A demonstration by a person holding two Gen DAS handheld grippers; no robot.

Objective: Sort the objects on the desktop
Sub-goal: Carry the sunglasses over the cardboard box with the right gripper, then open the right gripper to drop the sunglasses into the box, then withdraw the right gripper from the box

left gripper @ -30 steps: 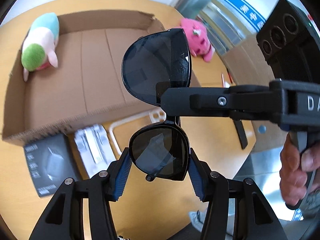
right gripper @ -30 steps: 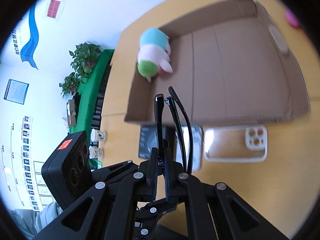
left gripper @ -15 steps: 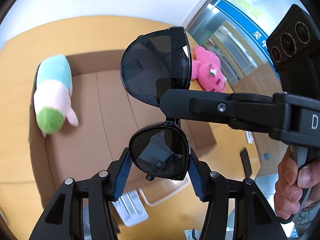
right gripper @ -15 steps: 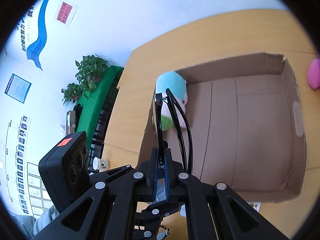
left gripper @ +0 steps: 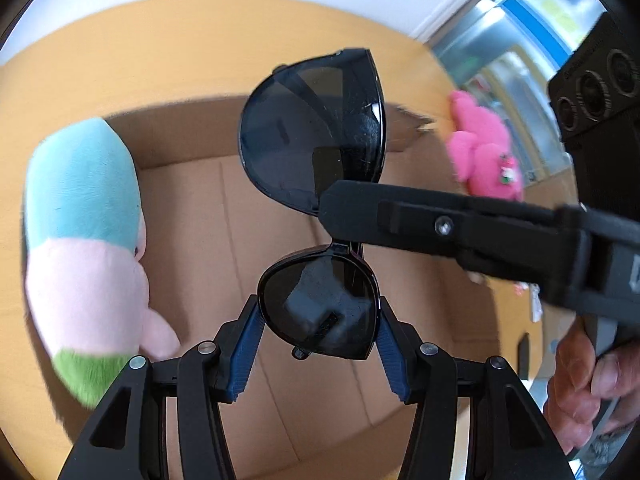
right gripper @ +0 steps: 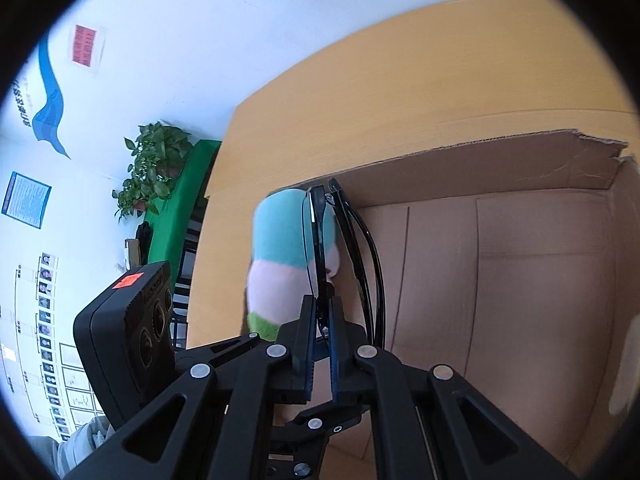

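A teal, pink and green plush toy lies in the open brown cardboard box. Above the box, the left gripper clamps one lens of the black-framed dark sunglasses; the right gripper pinches their bridge (no lettering on them is legible). A pink plush toy lies outside the box.

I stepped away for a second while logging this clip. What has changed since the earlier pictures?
Both grippers carried the sunglasses from above the table's front edge to over the cardboard box, toward the pastel plush toy. Unchanged: left gripper clamps one lens, right gripper pinches the frame; nothing was released.
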